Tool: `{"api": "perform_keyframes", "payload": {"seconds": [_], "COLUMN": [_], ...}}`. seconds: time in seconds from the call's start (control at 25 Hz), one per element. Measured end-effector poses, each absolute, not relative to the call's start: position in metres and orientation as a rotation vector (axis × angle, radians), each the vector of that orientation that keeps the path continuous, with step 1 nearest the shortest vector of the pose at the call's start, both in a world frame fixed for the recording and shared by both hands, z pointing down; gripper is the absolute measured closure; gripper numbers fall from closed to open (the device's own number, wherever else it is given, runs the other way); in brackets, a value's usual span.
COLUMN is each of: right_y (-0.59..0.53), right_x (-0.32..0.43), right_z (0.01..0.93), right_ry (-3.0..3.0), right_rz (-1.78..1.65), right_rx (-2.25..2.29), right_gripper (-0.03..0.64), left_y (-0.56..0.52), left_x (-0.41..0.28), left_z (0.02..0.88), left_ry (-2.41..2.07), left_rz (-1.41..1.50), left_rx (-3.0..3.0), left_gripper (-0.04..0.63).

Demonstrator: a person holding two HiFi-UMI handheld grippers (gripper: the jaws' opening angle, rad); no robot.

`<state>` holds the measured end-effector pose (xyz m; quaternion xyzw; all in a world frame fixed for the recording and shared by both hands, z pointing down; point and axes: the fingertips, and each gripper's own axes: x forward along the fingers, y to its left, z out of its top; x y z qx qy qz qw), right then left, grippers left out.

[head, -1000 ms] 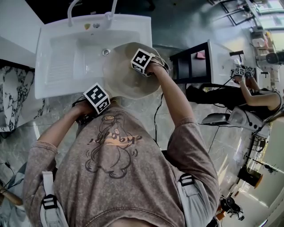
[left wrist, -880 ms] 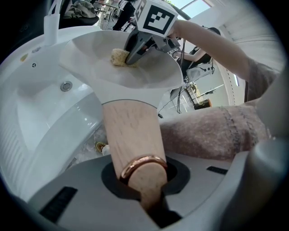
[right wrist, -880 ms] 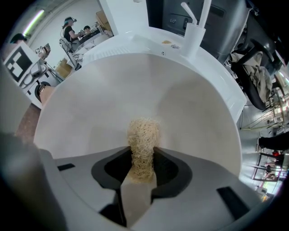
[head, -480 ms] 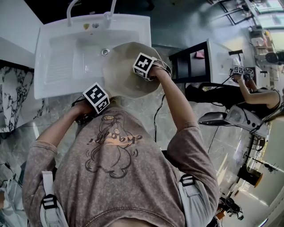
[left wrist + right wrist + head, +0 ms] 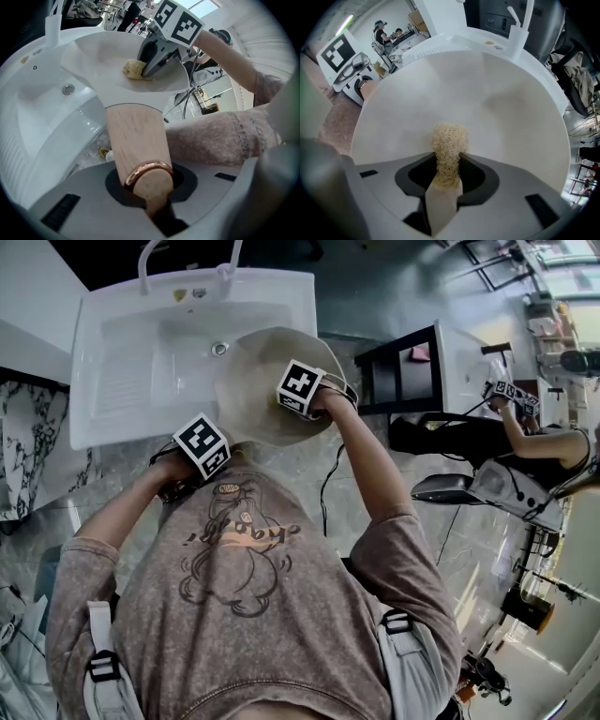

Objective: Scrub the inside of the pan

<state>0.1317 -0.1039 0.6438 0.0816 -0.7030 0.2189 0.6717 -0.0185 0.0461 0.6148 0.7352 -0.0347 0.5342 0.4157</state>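
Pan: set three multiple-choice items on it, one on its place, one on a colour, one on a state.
1. Where is the pan?
A. On a stove.
B. Held partly over the white sink.
C. On the floor.

2. What colour is the pan's handle?
A. Black.
B. Red.
C. Pale wood.

3. What state is the right gripper in?
A. Open and empty.
B. Shut on the scrubber.
C. Shut on a tap.

Key:
1 B: the head view shows the bowl overlapping the sink's right side.
2 C: the left gripper view shows light wood with a copper ring, clamped in the left gripper.
3 B: the tan fibrous pad is pinched between its jaws, at the pan's inside.
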Motion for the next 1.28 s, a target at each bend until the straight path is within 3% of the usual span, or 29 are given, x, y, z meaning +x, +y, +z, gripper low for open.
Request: {"api": "perform_keyframes", "payload": {"seconds": [0.76, 1.28], "right_y": [-0.110, -0.127], "right_x": [0.053, 0.041], "right_z": [0.652, 0.648], "right_ry": [-1.733, -1.854], "right_rz": [0.444, 0.478], "right_rx": [0.193, 0.318], "right_gripper": [0.463, 0.463], "left_y": [0.047, 0.044], "left_x": [-0.017, -0.018], "left_z": [0.616, 0.616], "left_ry": [-0.105, -0.104], "left_rz": [1.327, 1.317], "left_rx": [1.836, 1.847], "left_gripper": [0.537, 0.541]}}
